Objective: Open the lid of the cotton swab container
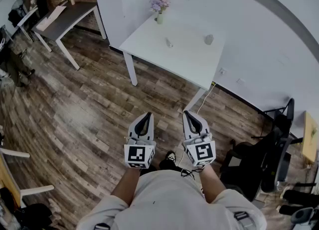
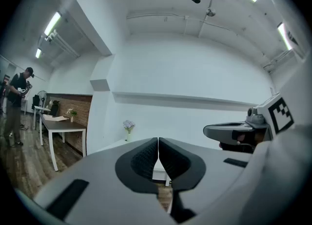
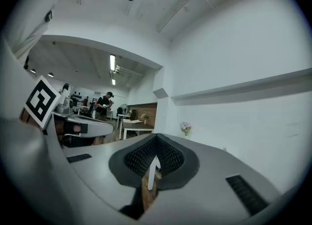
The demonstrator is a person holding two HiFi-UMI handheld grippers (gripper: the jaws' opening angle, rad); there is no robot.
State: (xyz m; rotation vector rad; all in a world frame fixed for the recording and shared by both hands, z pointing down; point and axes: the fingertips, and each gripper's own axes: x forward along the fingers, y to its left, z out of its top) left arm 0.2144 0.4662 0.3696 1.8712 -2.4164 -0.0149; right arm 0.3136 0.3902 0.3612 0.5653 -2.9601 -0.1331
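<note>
A white table (image 1: 192,62) stands across the wooden floor, well ahead of me. On it is a small grey round container (image 1: 209,39), too far off to show its lid, and a smaller pale object (image 1: 169,42). My left gripper (image 1: 146,116) and right gripper (image 1: 188,114) are held side by side at waist height, far short of the table. Both point toward it. In the left gripper view the left gripper (image 2: 158,144) has its jaws pressed together with nothing between them. The right gripper (image 3: 155,141) in its own view is likewise shut and empty.
A vase of purple flowers (image 1: 159,6) stands at the table's far edge. A dark desk (image 1: 70,15) is at the back left, and a black office chair (image 1: 269,159) at the right. A white chair (image 1: 15,174) is at the left. A person (image 2: 17,103) stands far off.
</note>
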